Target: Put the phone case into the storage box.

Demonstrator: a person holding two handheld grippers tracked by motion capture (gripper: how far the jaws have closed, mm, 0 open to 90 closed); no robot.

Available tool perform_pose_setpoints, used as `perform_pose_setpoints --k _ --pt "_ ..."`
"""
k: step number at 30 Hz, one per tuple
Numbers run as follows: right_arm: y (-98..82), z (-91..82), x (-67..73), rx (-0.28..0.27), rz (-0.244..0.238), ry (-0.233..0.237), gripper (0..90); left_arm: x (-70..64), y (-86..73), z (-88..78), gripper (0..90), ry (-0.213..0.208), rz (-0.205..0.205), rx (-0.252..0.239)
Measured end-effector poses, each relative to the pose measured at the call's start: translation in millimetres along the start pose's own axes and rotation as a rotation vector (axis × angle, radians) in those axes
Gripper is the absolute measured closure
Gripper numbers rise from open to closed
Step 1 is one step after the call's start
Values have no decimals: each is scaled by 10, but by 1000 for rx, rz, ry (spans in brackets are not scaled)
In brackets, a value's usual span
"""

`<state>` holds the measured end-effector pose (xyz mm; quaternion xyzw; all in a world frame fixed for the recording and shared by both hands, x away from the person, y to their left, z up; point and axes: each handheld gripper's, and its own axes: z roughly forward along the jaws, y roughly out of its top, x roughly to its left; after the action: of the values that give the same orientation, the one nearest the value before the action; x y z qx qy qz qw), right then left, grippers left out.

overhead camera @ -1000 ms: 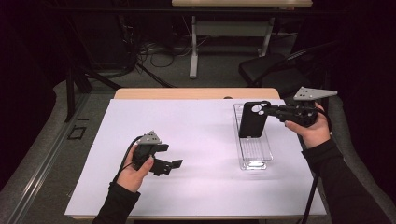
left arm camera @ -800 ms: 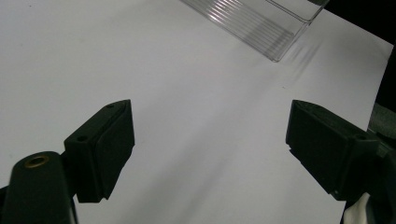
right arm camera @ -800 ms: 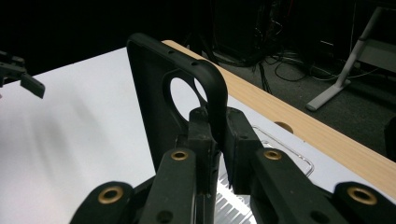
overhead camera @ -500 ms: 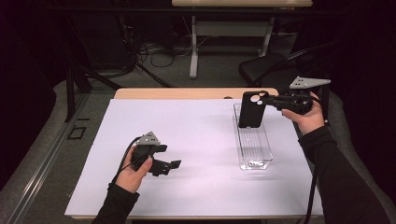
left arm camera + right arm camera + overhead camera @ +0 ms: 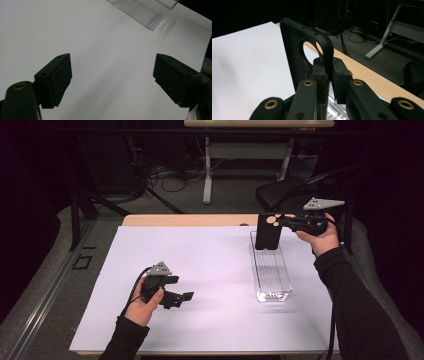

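A black phone case (image 5: 267, 232) with round camera cut-outs hangs upright over the far end of a clear ribbed plastic tray (image 5: 273, 294). My right gripper (image 5: 283, 222) is shut on the case's edge and reaches in from the right. In the right gripper view both jaws pinch the rim of the case (image 5: 292, 50) at the gripper's tips (image 5: 328, 72). My left gripper (image 5: 181, 288) rests low over the white sheet at the near left, open, with nothing between its jaws. The left gripper view has its pads (image 5: 60, 75) wide apart and the tray's corner (image 5: 142, 10) beyond.
A white sheet (image 5: 215, 260) covers most of the table, with a strip of bare wood (image 5: 190, 220) along the far edge. A dark chair (image 5: 280, 195) stands behind the table at the right. Cables and a desk leg (image 5: 206, 175) lie on the floor beyond.
My right gripper has carried the phone case away from the person, from over the tray's middle to over its far end. The left gripper has stayed put.
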<state>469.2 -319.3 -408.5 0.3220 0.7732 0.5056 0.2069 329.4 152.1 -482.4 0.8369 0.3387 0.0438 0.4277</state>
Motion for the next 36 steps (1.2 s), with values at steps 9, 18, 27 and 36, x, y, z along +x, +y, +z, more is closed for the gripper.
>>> perform_pose_setpoints --k 9,18,27,36 --pt "-83 121 -117 -19 -9 -31 831 7 -9 8 163 -1 -3 2" --pt "-177 225 -207 -36 -1 -47 831 7 -18 12 163 -2 -7 4" --pt "-244 316 -245 -36 -32 -56 831 11 -29 28 163 -1 -9 9" --pt "-289 429 -230 -40 -83 -56 831 13 -40 35 163 1 -11 15"
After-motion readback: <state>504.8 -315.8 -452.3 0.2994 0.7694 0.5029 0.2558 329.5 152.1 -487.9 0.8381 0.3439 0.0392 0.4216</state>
